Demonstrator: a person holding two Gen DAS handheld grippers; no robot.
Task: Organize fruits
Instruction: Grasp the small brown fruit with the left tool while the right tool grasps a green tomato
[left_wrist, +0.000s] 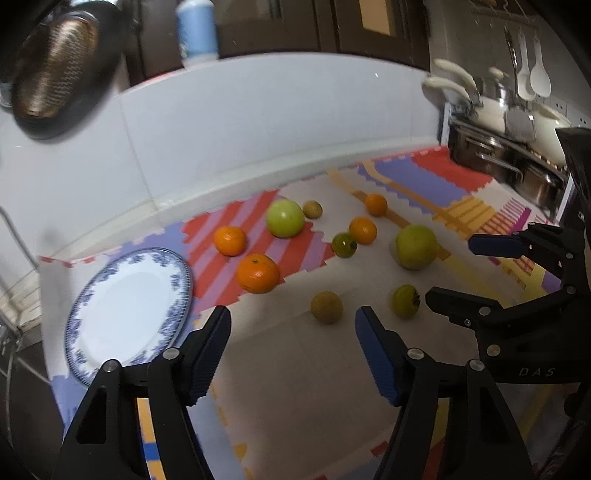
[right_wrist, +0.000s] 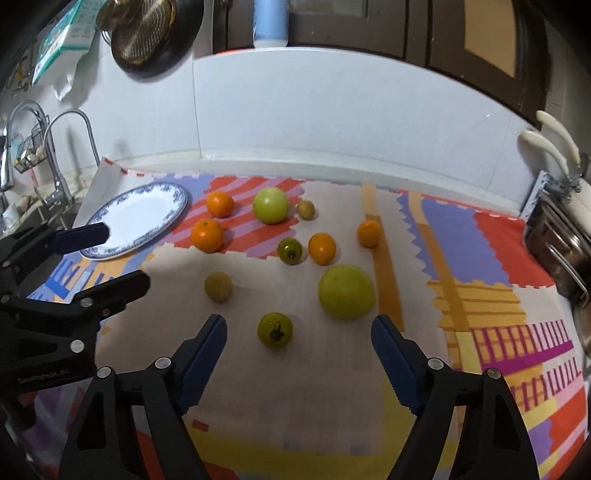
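Colourful foam mats (right_wrist: 491, 236) cover the counter, where oranges, green apples and smaller fruits lie scattered right of an empty blue-rimmed plate (right_wrist: 138, 216). Both grippers hover above the near edge, jaws spread wide, holding nothing: the left gripper (left_wrist: 293, 334) just short of a small yellowish fruit (left_wrist: 326, 307), the right gripper (right_wrist: 299, 336) framing a green tomato (right_wrist: 275, 329) beside a large green apple (right_wrist: 347, 291). Only the right wrist view shows the sink faucets (right_wrist: 59, 155) far left; only the left wrist view shows hanging utensils (left_wrist: 532, 70) above steel pans (left_wrist: 506, 162).
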